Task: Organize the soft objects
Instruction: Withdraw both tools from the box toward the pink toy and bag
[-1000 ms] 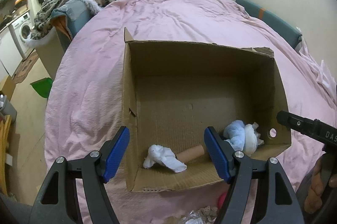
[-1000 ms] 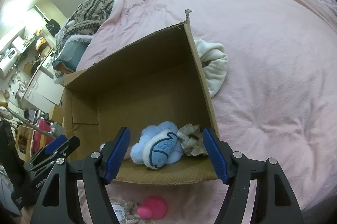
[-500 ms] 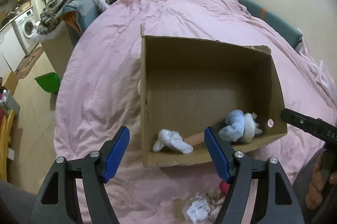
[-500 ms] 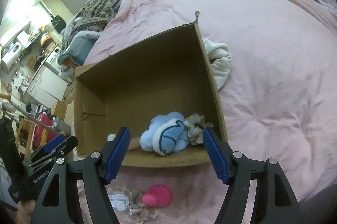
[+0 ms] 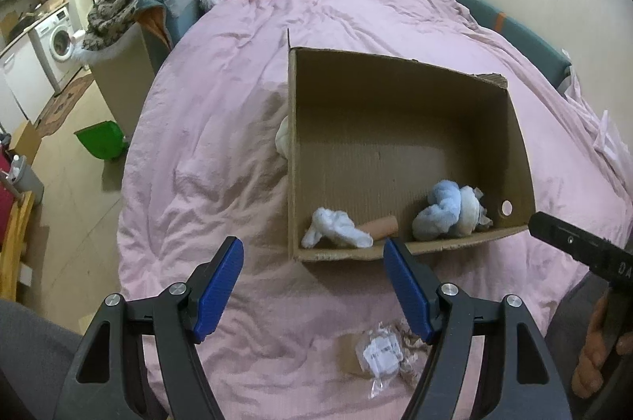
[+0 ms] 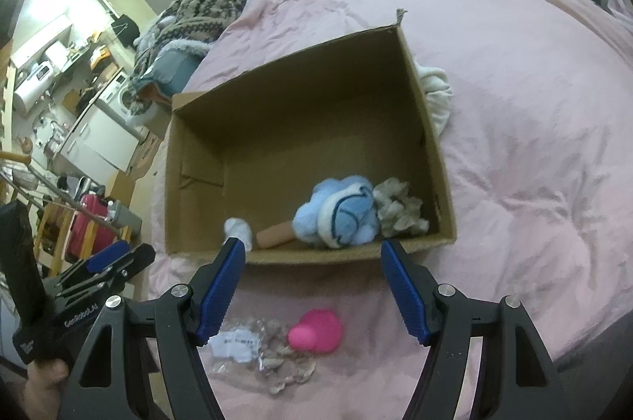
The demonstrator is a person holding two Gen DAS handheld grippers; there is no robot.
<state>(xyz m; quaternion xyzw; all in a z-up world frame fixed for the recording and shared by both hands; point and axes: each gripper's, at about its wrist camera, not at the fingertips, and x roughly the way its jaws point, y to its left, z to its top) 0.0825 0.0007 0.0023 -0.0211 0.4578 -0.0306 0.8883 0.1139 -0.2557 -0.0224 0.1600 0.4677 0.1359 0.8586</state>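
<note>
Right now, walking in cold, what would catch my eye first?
Probably the open cardboard box on the pink bedspread, with a fluffy blue plush lying at its near wall. Next, the bright pink toy outside the box, on the bedspread between the right tongs, which are open.

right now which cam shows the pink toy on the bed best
The right wrist view: the pink toy lies in full sight on the blanket, between the open fingers, near the cardboard box. In the left wrist view I cannot make it out.
</note>
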